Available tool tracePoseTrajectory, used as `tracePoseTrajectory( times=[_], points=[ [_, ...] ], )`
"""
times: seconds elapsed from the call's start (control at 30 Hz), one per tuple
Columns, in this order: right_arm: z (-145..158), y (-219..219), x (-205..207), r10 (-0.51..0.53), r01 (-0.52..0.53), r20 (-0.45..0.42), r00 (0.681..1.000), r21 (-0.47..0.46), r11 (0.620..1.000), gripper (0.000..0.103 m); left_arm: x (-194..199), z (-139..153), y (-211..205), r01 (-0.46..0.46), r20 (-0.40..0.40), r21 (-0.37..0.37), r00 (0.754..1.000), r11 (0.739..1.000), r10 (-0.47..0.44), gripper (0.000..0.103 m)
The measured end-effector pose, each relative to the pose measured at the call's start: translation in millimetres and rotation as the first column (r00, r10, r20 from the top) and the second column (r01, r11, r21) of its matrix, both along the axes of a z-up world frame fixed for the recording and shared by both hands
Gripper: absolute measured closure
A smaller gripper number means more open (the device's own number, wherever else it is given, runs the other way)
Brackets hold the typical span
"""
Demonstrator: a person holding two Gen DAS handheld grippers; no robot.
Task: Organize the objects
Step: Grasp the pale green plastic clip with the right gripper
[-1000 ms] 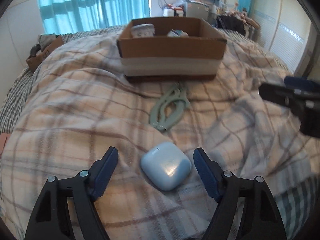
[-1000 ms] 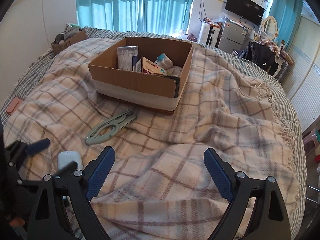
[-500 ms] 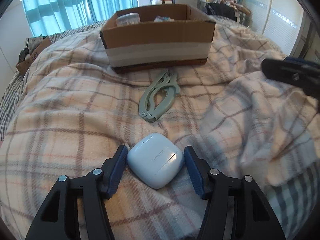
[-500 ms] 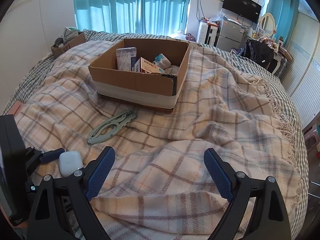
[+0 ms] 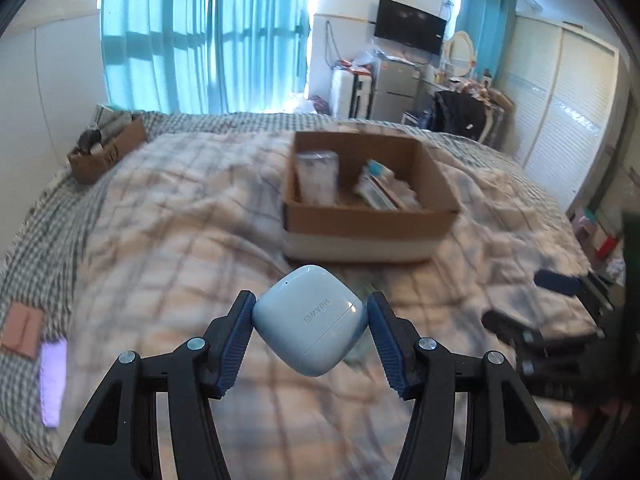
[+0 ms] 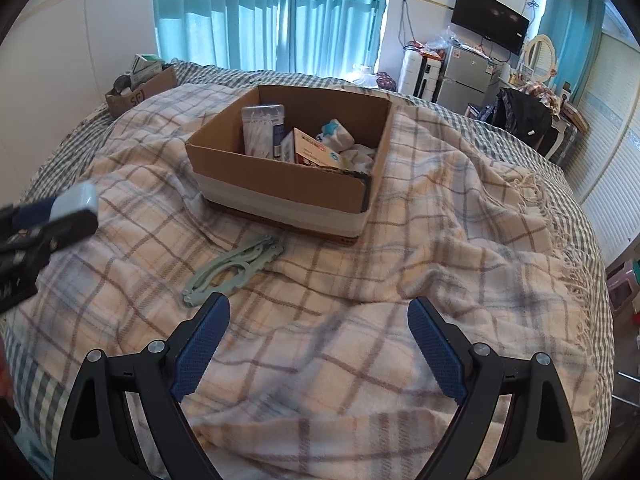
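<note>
Earbud case, pale blue rounded plastic (image 5: 310, 320), pinched corner-to-corner in left gripper (image 5: 311, 322), held above plaid blanket on bed (image 6: 420, 264), near side of open brown cardboard box (image 5: 370, 220). Right gripper (image 6: 318, 344) spread wide, empty, low over blanket. Sage green folding plastic hanger (image 6: 230, 272) lies on blanket just near of box. Risk: smooth curved shell held only at two corners could twist or pop out on the way to the box; a low carry could clip the box's near wall.
</note>
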State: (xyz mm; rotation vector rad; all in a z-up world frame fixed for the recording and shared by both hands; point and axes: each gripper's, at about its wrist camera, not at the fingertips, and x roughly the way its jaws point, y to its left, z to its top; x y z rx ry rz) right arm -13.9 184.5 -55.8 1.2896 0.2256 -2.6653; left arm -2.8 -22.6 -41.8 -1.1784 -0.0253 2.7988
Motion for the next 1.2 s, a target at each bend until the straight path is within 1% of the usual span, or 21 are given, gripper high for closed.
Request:
tracePoseTrajectory(
  times=[0.13,0.23,0.27,0.37,0.47,0.6,0.7,0.77,0.87,0.9,0.93,0.97,1.0,1.03,1.1,1.2],
  points=[
    [-11,-23,-15,0.025,-0.025,0.032,0.999,0.0,1.0,0.012,-31,-17,-12,-0.022,0.021,-0.017,1.0,1.0,0.023,0.044],
    [-30,-44,-30,0.046,-0.046,0.087,0.995,0.005,0.999,0.012,-44,-32,-24,-0.033,0.046,-0.008,0.998,0.999,0.033,0.044],
    [-41,-52,-38,0.053,-0.054,0.123,0.991,0.007,0.999,0.012,-46,-37,-28,-0.034,0.052,-0.004,0.998,0.999,0.034,0.044],
    [-66,-68,-56,0.049,-0.051,0.191,0.98,0.007,0.999,0.012,-53,-46,-37,-0.044,0.056,-0.006,0.997,0.999,0.044,0.044],
    [-87,-81,-70,0.049,-0.052,0.246,0.968,0.005,0.999,0.012,-55,-53,-45,-0.052,0.065,0.013,0.997,0.999,0.051,0.044],
    [-106,-95,-85,0.062,-0.069,0.291,0.955,0.016,0.997,0.012,-56,-62,-51,-0.045,0.089,0.034,0.995,0.998,0.042,0.044],
    [-116,-97,-93,0.063,-0.062,0.321,0.945,-0.011,0.998,0.013,-56,-67,-52,-0.048,0.103,0.046,0.994,0.998,0.043,0.044],
    [-117,-100,-91,0.081,-0.078,0.326,0.942,-0.023,0.997,0.022,-56,-69,-54,-0.048,0.11,0.054,0.993,0.997,0.042,0.044],
    [-113,-101,-86,0.092,-0.09,0.313,0.945,-0.02,0.996,0.028,-54,-69,-53,-0.051,0.112,0.055,0.993,0.997,0.044,0.044],
    [-109,-99,-83,0.094,-0.091,0.3,0.949,-0.024,0.996,0.033,-52,-68,-53,-0.051,0.111,0.053,0.993,0.997,0.045,0.044],
    [-104,-98,-80,0.091,-0.088,0.284,0.954,-0.024,0.996,0.057,-52,-68,-53,-0.051,0.111,0.052,0.993,0.997,0.045,0.044],
    [-99,-96,-77,0.083,-0.084,0.263,0.961,-0.007,0.996,0.063,-51,-68,-53,-0.051,0.111,0.05,0.993,0.997,0.046,0.044],
    [-95,-95,-75,0.08,-0.083,0.249,0.965,0.0,0.997,0.075,-49,-67,-52,-0.052,0.111,0.048,0.993,0.998,0.046,0.044],
    [-90,-93,-73,0.081,-0.083,0.235,0.969,-0.002,0.997,0.079,-46,-65,-51,-0.052,0.109,0.045,0.993,0.998,0.046,0.044],
    [-79,-88,-66,0.096,-0.09,0.204,0.974,-0.037,0.995,0.084,-42,-61,-49,-0.049,0.098,0.04,0.994,0.998,0.045,0.044],
    [-65,-85,-56,0.106,-0.099,0.16,0.981,-0.048,0.994,0.089,-34,-57,-47,-0.048,0.099,0.049,0.994,0.998,0.043,0.044]
  ],
)
